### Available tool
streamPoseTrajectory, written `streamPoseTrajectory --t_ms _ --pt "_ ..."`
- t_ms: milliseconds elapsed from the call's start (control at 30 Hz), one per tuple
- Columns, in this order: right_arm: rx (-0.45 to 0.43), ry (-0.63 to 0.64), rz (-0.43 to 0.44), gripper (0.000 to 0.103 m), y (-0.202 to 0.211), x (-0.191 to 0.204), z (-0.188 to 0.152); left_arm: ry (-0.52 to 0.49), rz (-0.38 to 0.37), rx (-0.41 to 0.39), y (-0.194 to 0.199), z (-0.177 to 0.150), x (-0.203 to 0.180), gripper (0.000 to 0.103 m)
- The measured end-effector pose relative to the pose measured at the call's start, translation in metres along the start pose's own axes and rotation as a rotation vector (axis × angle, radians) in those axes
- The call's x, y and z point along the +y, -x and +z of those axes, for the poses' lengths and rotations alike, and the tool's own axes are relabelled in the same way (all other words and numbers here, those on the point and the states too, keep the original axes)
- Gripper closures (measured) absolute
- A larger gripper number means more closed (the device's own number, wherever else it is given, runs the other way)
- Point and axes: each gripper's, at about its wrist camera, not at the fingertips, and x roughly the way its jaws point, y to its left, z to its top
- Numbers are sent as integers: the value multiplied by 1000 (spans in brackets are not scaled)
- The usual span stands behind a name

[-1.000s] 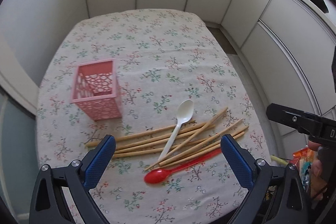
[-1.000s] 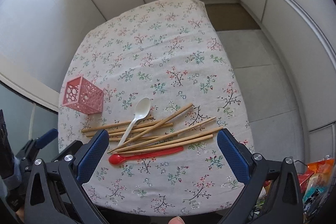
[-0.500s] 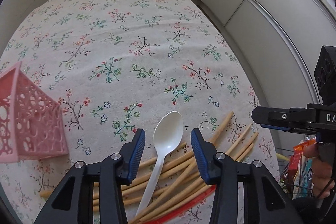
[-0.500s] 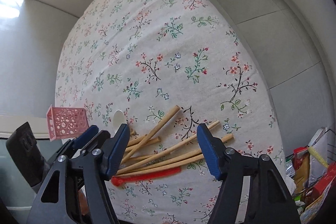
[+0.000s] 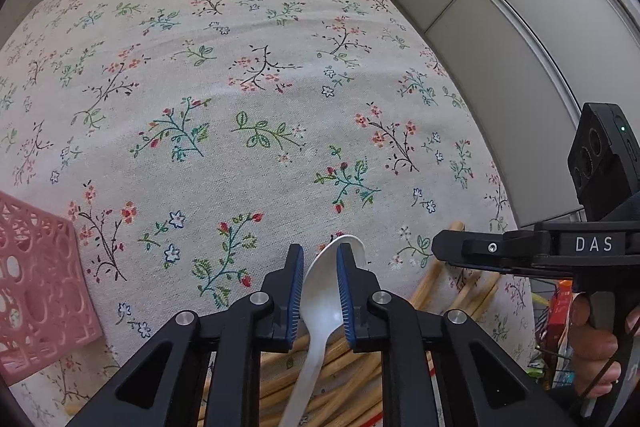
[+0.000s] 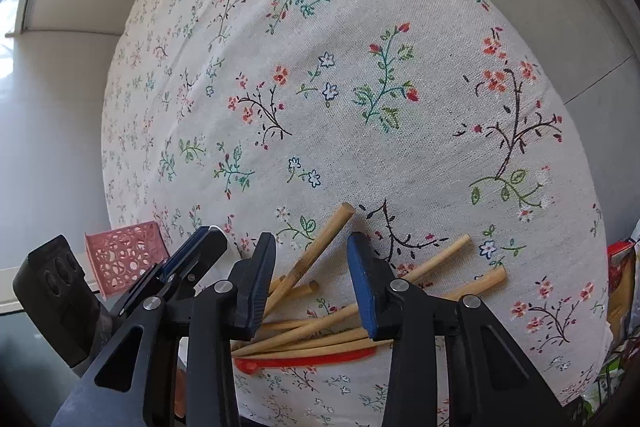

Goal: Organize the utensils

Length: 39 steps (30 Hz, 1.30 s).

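Observation:
A white plastic spoon (image 5: 324, 299) lies on a pile of wooden chopsticks (image 5: 440, 291) on the flowered tablecloth (image 5: 256, 131). My left gripper (image 5: 320, 251) is low over it, its jaws closing, and the blue pads meet the sides of the spoon's bowl. My right gripper (image 6: 311, 247) is down at the chopsticks (image 6: 440, 263), jaws closing. One slanted chopstick (image 6: 316, 255) lies between its pads with a gap on the right side. A red spoon (image 6: 304, 357) lies under the pile's near edge. The pink perforated basket (image 5: 36, 299) stands to the left.
The right gripper (image 5: 480, 251) and the hand holding it show at the right of the left wrist view. The left gripper (image 6: 200, 247) sits in front of the pink basket (image 6: 124, 259). Snack packets (image 6: 620, 267) stand past the table's right edge. White cabinets (image 5: 520, 27) ring the table.
Both grippers came down close to the utensil pile and their jaws narrowed from wide open. The left now brackets the white spoon's bowl, the right a chopstick.

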Motion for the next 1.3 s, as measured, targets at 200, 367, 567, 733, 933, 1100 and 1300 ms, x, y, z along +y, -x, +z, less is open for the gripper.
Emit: streamPoseTrajectory --t_ms 200,367,567,733,933,1100,1300 --pt "-16 -36 14 92 -3 -6 4 4 15 3 1 -2 0 98" --pt "-19 -57 49 94 0 -12 5 -6 53 -46 16 -7 -3 101" --pt "-87 -71 103 95 25 -11 2 -31 122 -160 54 -14 -11 101" --pt "-165 -10 153 95 54 13 -9 -62 203 -298 100 -23 -25 101" --pt "-326 153 164 96 99 54 -38 -57 234 -490 168 -38 -30 101" --pt "-463 288 173 96 132 86 -68 -38 309 -664 222 -54 -25 101" --pt "-600 380 221 97 162 113 -94 37 424 -874 274 -74 3 101"
